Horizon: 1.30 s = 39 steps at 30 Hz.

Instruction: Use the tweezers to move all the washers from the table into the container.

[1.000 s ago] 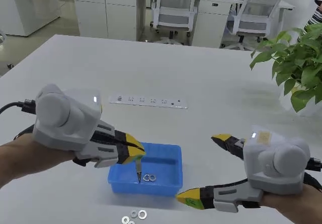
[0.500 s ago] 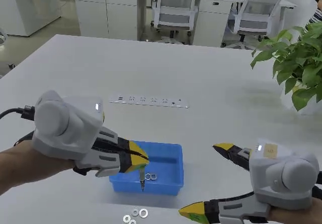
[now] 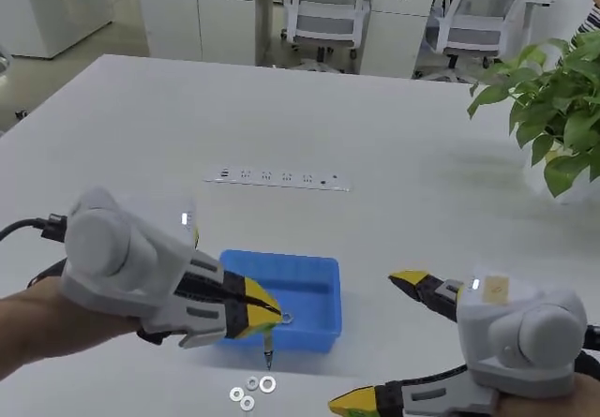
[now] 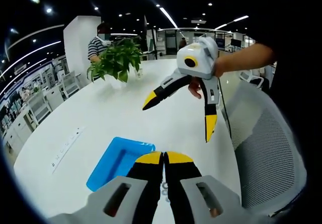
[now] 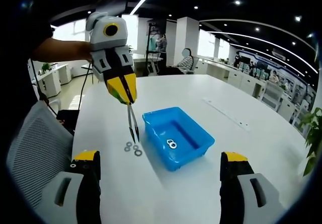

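A blue container [image 3: 279,261] sits on the white table, and two washers [image 5: 171,144] lie inside it. Three more washers [image 3: 251,392] lie on the table just in front of it. My left gripper [image 3: 269,315] is shut on thin metal tweezers [image 3: 268,347], which hang point-down over the container's near wall, just above the loose washers [image 5: 133,149]. The tweezers [image 5: 132,122] hold nothing that I can see. My right gripper [image 3: 375,344] stands wide open to the right of the container [image 5: 193,155], with nothing between its jaws.
A white power strip [image 3: 277,179] lies beyond the container. A leafy potted plant [image 3: 562,108] stands at the table's right edge. Office chairs [image 3: 323,14] and desks stand behind the table. A person sits in the background.
My left gripper has drawn the tweezers back from inside the container to its near wall, closer to the loose washers. The right gripper has stayed open and sunk slightly lower in the picture.
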Motion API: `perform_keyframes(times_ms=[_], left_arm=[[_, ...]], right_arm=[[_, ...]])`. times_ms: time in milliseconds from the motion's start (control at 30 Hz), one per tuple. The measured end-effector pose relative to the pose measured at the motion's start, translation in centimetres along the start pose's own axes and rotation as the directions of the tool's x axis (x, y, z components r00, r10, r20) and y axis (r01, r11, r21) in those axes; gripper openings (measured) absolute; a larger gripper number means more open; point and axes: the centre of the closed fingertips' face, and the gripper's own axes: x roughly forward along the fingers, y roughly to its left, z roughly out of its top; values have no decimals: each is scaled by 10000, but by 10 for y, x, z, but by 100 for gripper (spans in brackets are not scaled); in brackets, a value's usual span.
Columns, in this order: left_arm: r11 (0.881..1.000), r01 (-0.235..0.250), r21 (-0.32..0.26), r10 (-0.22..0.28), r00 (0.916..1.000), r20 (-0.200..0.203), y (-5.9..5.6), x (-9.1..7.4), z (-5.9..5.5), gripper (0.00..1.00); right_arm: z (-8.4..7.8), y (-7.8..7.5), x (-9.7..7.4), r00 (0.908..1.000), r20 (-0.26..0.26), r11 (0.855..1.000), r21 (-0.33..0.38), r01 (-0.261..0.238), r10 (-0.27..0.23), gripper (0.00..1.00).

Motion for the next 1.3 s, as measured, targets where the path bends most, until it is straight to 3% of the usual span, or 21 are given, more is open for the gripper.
perform_keyframes(times_ms=[500, 1000, 1300], left_arm=[[9999, 137, -11, -137, 9998, -151, -10, 11, -11, 5], [9998, 207, -47, -208, 9989, -417, -11, 22, -29, 5], [9989, 442, 174, -436, 9986, -308, -10, 23, -29, 5]], right_arm=[[-9, 8, 1, 9996, -215, 9998, -32, -176, 175, 100], [-16, 13, 0, 9987, -436, 9997, -25, -261, 260, 99], [-20, 19, 1, 9973, -570, 9989, -27, -467, 465, 96]])
